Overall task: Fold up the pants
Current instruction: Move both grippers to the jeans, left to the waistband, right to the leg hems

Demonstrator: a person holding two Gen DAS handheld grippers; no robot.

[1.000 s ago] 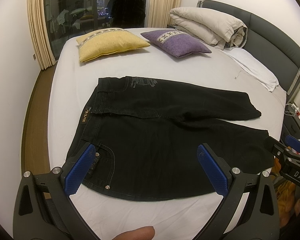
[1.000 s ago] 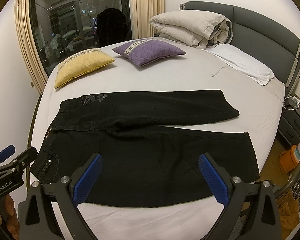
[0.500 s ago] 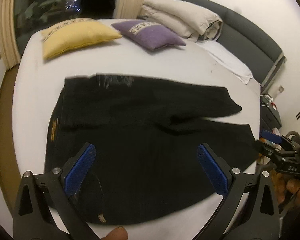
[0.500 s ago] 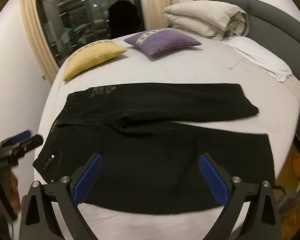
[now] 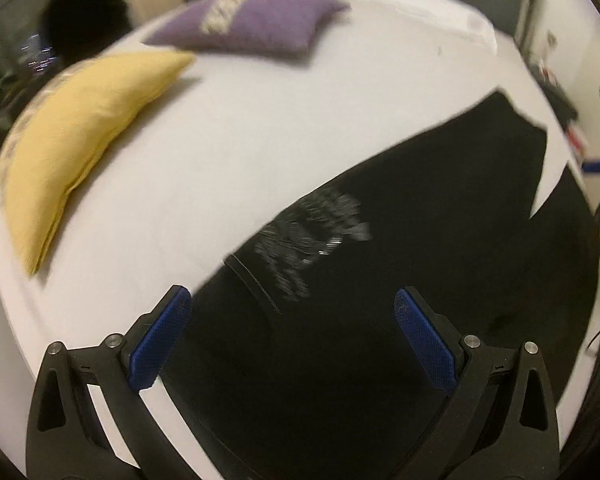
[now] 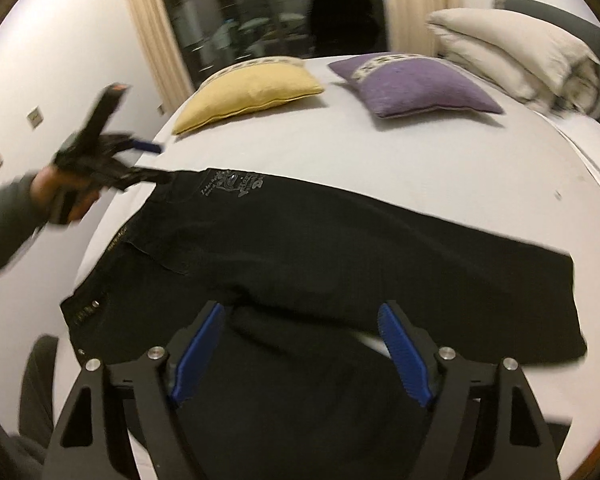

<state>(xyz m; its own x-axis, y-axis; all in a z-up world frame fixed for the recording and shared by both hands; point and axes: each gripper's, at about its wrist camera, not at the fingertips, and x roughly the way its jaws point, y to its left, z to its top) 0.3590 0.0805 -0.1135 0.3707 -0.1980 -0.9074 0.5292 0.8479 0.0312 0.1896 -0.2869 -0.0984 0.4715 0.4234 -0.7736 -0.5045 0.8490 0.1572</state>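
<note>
Black pants (image 6: 320,248) lie flat across the white bed (image 6: 420,160), waistband to the left, legs running right. A pale printed logo (image 5: 316,236) marks the far waist corner. My left gripper (image 5: 290,336) is open and empty, hovering close over that far waistband corner; it also shows in the right wrist view (image 6: 140,160), at the far corner of the waistband. My right gripper (image 6: 302,356) is open and empty over the crotch, where the two legs meet.
A yellow pillow (image 6: 252,88) and a purple pillow (image 6: 412,84) lie beyond the pants. A folded duvet (image 6: 516,52) sits against the grey headboard at the right. A window with curtains stands behind the bed.
My left gripper has swung from the near waist side to the far waistband corner, much closer to the cloth. My right gripper has moved in lower over the crotch. The pants have not moved.
</note>
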